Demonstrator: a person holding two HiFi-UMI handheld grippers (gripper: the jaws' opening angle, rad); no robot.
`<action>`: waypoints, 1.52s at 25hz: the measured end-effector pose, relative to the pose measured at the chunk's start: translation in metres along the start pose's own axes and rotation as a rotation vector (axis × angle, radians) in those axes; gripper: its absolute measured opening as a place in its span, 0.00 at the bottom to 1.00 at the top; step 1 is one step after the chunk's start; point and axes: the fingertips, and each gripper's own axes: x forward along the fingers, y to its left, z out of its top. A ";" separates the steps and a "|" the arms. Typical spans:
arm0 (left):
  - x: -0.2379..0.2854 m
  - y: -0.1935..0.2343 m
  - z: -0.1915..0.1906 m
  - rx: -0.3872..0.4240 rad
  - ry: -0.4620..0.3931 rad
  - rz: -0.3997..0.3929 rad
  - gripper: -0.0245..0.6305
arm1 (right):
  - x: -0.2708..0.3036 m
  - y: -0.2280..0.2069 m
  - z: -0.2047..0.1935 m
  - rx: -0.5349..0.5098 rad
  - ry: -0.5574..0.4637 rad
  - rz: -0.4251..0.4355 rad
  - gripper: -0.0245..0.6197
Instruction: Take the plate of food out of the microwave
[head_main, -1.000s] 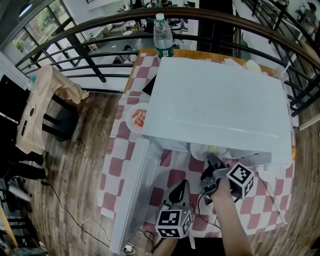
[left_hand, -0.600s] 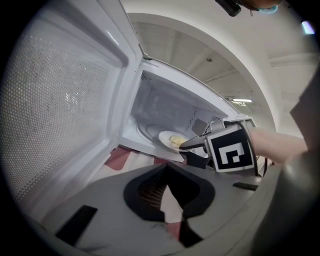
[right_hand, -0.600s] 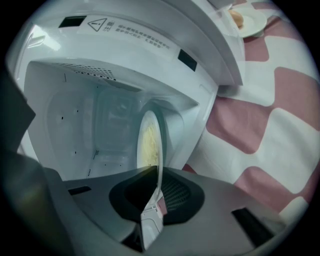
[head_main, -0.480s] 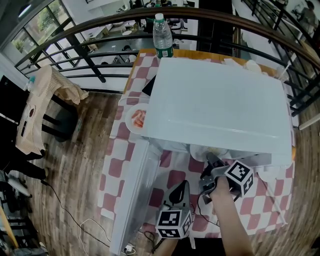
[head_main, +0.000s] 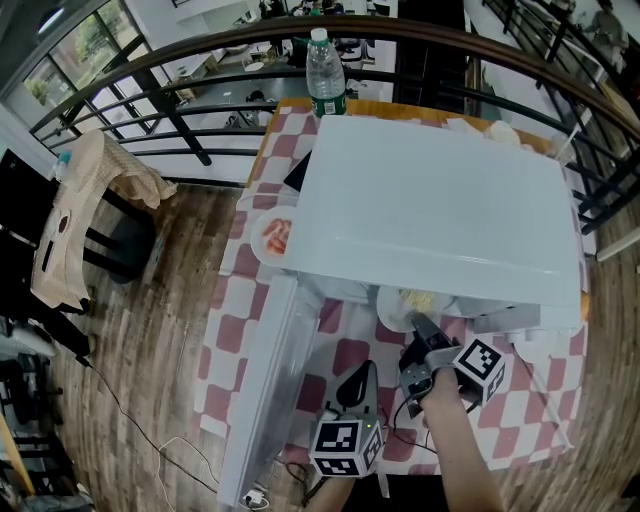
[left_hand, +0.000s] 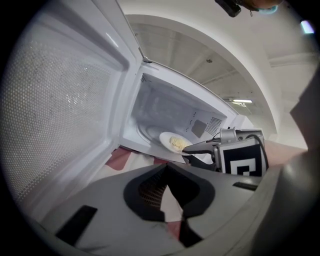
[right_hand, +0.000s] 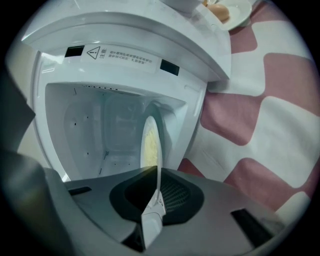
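Since the earlier frame the plate (head_main: 392, 310) has come further out from under the top of the microwave (head_main: 440, 200). The right gripper (head_main: 416, 322) has drawn back toward the person with it.

Head view: the plate's near rim and its yellow food (head_main: 418, 298) show just past the microwave's front edge, above the checked tablecloth (head_main: 345, 350). The right gripper meets that rim from the person's side. The left gripper (head_main: 368, 372) sits lower and to the left, apart from the plate and beside the open door (head_main: 262, 390).

Left gripper view: the left gripper (left_hand: 170, 197) has its jaws a little apart. Only tablecloth shows through the gap, so nothing is held. The plate (left_hand: 172, 141) rests at the front lip of the cavity, up and to the right, with the right gripper (left_hand: 189, 148) on its near edge.

Right gripper view: the right gripper (right_hand: 156, 202) is pinched on the plate's rim. The plate (right_hand: 150, 142) appears edge-on and runs straight ahead from the jaws into the cavity.

Judgement: the withdrawal line runs straight back along the jaw axis. The right gripper already has the plate, and the left is the spare hand, free to support the far side once it clears the opening
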 end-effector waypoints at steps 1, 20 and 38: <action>-0.001 0.000 0.000 0.001 -0.001 0.000 0.06 | -0.001 0.001 -0.001 -0.009 0.002 0.007 0.08; -0.026 -0.008 0.013 0.007 -0.060 0.016 0.06 | -0.070 0.013 -0.020 -0.074 0.049 0.006 0.08; -0.064 -0.020 0.018 0.004 -0.103 0.033 0.06 | -0.130 -0.002 -0.052 -0.106 0.130 -0.005 0.08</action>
